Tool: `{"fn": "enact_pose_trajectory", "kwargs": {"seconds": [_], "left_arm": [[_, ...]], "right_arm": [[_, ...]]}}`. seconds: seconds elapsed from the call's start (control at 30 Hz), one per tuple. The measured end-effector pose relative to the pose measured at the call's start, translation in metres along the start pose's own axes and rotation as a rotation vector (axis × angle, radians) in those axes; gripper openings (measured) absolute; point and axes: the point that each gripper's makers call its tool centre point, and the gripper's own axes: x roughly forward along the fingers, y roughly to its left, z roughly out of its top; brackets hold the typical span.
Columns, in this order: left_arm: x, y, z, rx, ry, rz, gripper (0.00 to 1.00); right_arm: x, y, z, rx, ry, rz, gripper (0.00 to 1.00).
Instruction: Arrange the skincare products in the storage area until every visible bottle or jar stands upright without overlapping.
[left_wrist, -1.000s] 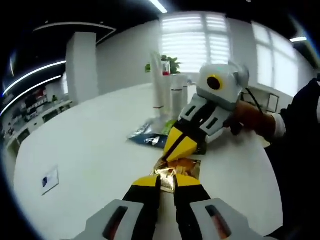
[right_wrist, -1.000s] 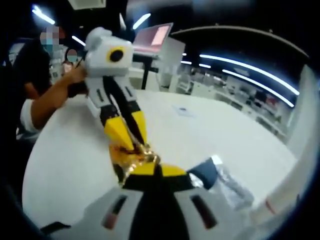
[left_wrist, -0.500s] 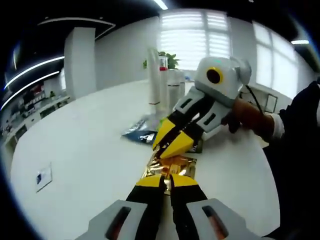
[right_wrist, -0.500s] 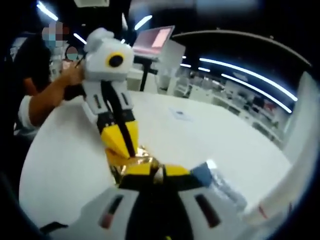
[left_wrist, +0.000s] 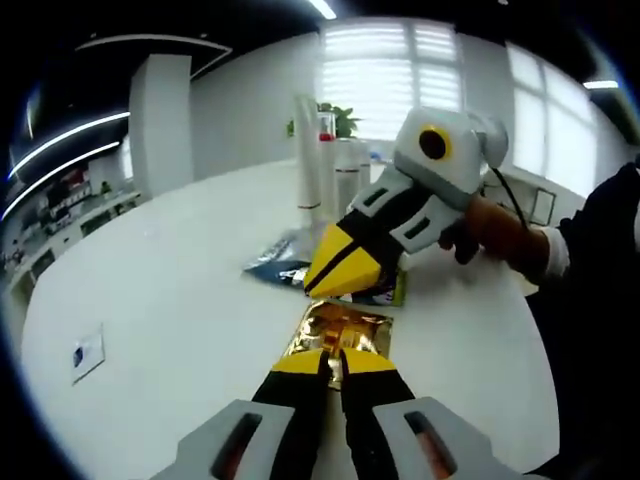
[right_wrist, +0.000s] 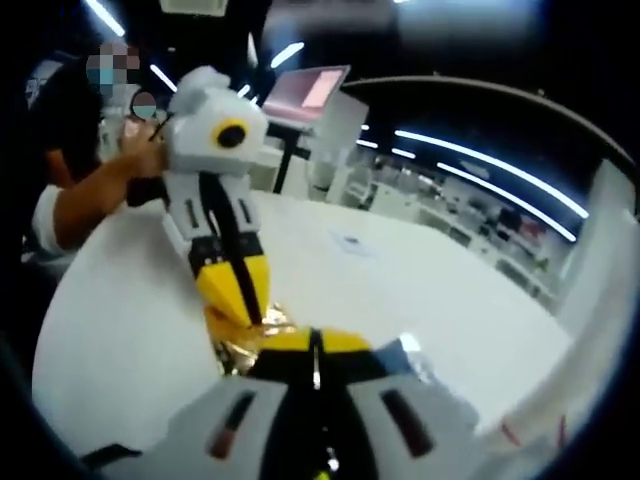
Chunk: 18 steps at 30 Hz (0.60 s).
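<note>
A crinkled gold sachet (left_wrist: 342, 328) lies flat on the white table (left_wrist: 170, 300), and my left gripper (left_wrist: 331, 362) is shut on its near edge. Just beyond it my right gripper (left_wrist: 318, 278) hovers with its yellow jaws together and nothing visible between them. In the right gripper view, my right gripper (right_wrist: 314, 343) is shut at the bottom, with the left gripper (right_wrist: 240, 315) pressing down on the gold sachet (right_wrist: 240, 350). Tall white tubes (left_wrist: 310, 155) stand upright at the back. A blue sachet (left_wrist: 280, 268) lies flat near them.
A dark sachet with a green edge (left_wrist: 388, 292) lies under the right gripper. A white tube (right_wrist: 545, 415) lies at the lower right of the right gripper view. A small card (left_wrist: 88, 356) rests at the left. A person's hand (left_wrist: 500, 235) holds the right gripper.
The right gripper's jaws parted over the gold sachet's far edge half a second ago; now they are together and lifted off it. The left gripper keeps its hold.
</note>
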Motion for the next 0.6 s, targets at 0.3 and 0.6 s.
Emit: {"fn": "enact_pose_trajectory", "kwargs": {"seconds": [0.3,0.6], "left_arm": [[0.001,-0.015,-0.002,0.002,0.003,0.007,0.04],[0.002,-0.026,-0.004,0.002,0.009,0.011,0.04]], "right_arm": [[0.005,0.011,-0.01,0.055,0.043,0.055,0.0],[0.005,0.009,-0.012,0.116,0.035,0.056,0.0]]}}
